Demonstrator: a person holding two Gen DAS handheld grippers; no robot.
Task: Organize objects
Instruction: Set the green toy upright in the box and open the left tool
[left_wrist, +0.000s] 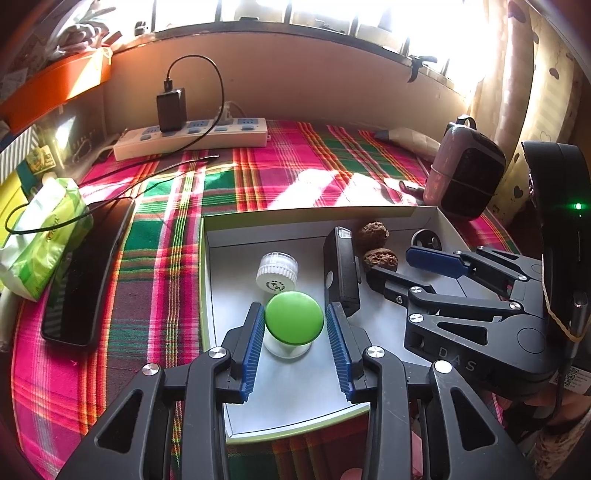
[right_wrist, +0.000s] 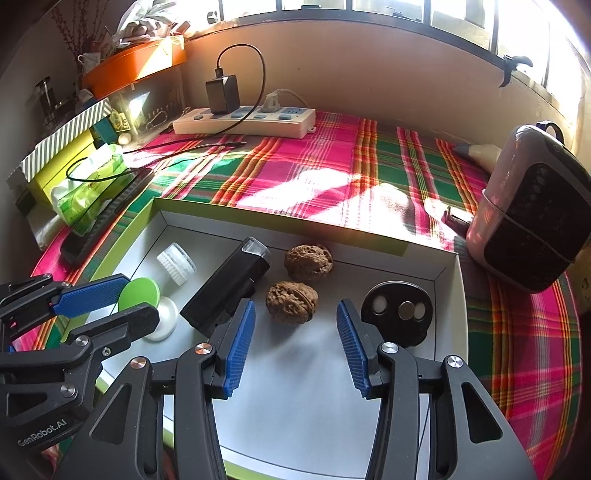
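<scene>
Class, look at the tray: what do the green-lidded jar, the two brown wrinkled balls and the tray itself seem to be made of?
Green-lidded jar: the lid looks like glossy plastic, with a light reflection on top; the white body is probably plastic or glass.
Two brown balls: walnuts, a matt, deeply wrinkled natural shell.
Tray: likely cardboard, with thin folded walls and a smooth matt white inside.

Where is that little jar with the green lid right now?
The green-lidded jar stands upright in the white box, near its left wall, between the left gripper's blue fingers, just in front of the white cap.
</scene>
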